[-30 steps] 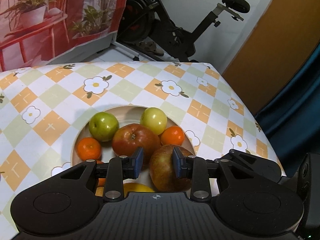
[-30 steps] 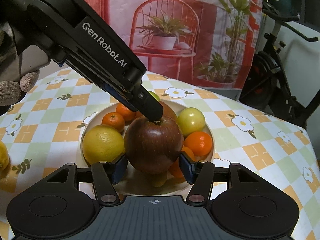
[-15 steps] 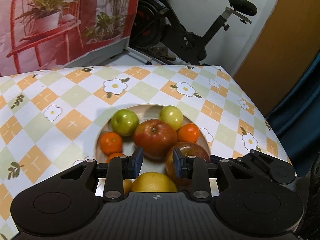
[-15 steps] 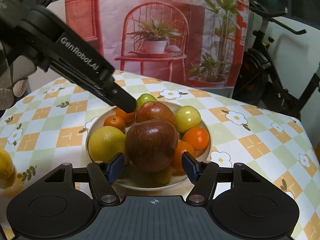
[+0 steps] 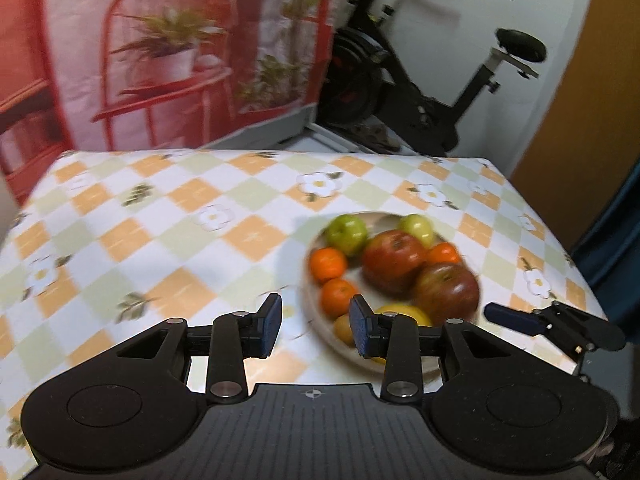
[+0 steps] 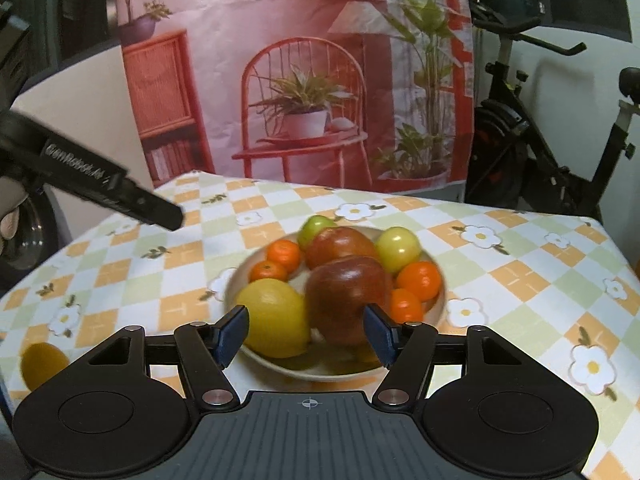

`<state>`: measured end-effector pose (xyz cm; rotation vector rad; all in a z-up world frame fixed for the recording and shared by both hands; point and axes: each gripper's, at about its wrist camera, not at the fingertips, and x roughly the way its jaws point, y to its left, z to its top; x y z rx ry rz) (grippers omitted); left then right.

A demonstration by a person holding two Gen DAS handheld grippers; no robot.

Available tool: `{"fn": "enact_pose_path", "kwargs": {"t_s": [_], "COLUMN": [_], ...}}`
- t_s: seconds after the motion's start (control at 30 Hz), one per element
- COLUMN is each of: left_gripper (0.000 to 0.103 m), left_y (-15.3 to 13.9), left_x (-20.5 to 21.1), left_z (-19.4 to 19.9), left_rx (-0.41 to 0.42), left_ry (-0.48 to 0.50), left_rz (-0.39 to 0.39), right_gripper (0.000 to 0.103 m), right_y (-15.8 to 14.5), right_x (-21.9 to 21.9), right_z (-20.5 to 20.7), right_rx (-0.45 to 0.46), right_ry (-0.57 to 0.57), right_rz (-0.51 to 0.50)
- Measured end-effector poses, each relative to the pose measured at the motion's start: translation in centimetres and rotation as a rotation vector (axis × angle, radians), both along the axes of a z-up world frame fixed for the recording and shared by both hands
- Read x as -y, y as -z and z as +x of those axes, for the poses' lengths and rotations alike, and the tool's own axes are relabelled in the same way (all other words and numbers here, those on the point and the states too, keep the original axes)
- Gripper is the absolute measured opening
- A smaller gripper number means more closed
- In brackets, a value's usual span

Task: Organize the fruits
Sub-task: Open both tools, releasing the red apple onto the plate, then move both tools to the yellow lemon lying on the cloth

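Observation:
A cream plate (image 6: 234, 282) on the checked tablecloth holds a dark red apple (image 6: 348, 300), a second red apple (image 6: 340, 244), a lemon (image 6: 276, 322), two green apples and several tangerines. My right gripper (image 6: 307, 334) is open at the plate's near rim, its pads clear of the lemon and dark apple beyond them. In the left wrist view the plate (image 5: 306, 300) lies to the right. My left gripper (image 5: 316, 326) hangs over the cloth at the plate's left edge, jaws opening with nothing between them. The left gripper (image 6: 120, 196) also shows at the right wrist view's upper left.
A loose yellow-orange fruit (image 6: 42, 362) lies on the cloth near the left front edge. An exercise bike (image 5: 420, 96) stands beyond the table's far right corner, and a printed red backdrop (image 6: 304, 80) hangs behind. The right gripper's tip (image 5: 516, 318) pokes in beside the plate.
The right gripper let go of the dark red apple, now resting on the plate, and drew back. The left gripper pulled away leftward from the fruit and its jaws widened.

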<state>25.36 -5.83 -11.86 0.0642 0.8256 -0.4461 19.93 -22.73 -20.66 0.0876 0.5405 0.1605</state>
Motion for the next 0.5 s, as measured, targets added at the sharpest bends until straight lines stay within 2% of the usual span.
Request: {"fn": "enact_pose_path", "kwargs": {"t_s": [0.23,0.5], "left_gripper": [0.039,0.039], "left_y": [0.3,2.0], "left_x": [-7.0,-12.6], "left_z": [-2.5,-5.5], "left_rx": [0.011,-0.063], "left_ry": [-0.123,-0.241], "left_rz": [0.023,-0.019], "right_gripper": [0.06,0.059], "right_y": [0.3,1.3], "right_x": [-3.1,-7.7], "right_z": [-0.2,-0.4], "right_rx": [-0.023,-0.087], "right_ry": [-0.06,-0.172], "right_rz": [-0.002,-0.043]}}
